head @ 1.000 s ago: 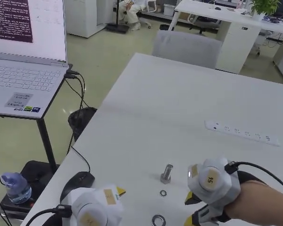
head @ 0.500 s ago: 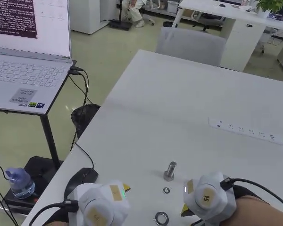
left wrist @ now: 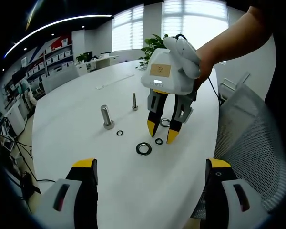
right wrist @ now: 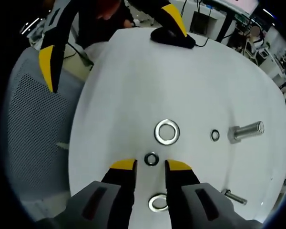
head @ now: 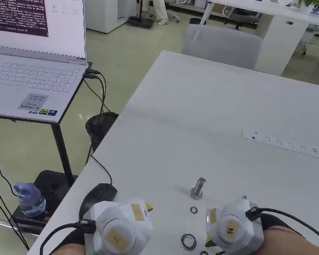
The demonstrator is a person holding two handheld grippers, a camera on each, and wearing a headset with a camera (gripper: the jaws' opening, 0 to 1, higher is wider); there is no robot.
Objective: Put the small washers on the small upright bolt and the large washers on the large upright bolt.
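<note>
The large upright bolt [head: 198,188] stands on the white table [head: 212,117]; it also shows in the left gripper view [left wrist: 106,117], with the small upright bolt [left wrist: 134,101] behind it. A small washer [right wrist: 151,159] lies flat just ahead of my right gripper [right wrist: 150,165], whose tips are slightly apart and hold nothing. A large washer [right wrist: 167,131] lies beyond it, and another large washer [right wrist: 158,202] lies under the jaws. A second small washer [right wrist: 214,135] rests near the large bolt [right wrist: 245,130]. My left gripper [left wrist: 150,164] is wide open, facing the right gripper [left wrist: 162,133].
A black mouse [head: 97,195] with its cable sits at the table's left edge. A white power strip [head: 287,144] lies on the right side of the table. A laptop [head: 26,85] stands on a side stand to the left, and a grey chair [head: 223,45] is at the far end.
The head camera has shifted. My right gripper has come nearer to me and down toward the washers. The left gripper has hardly moved.
</note>
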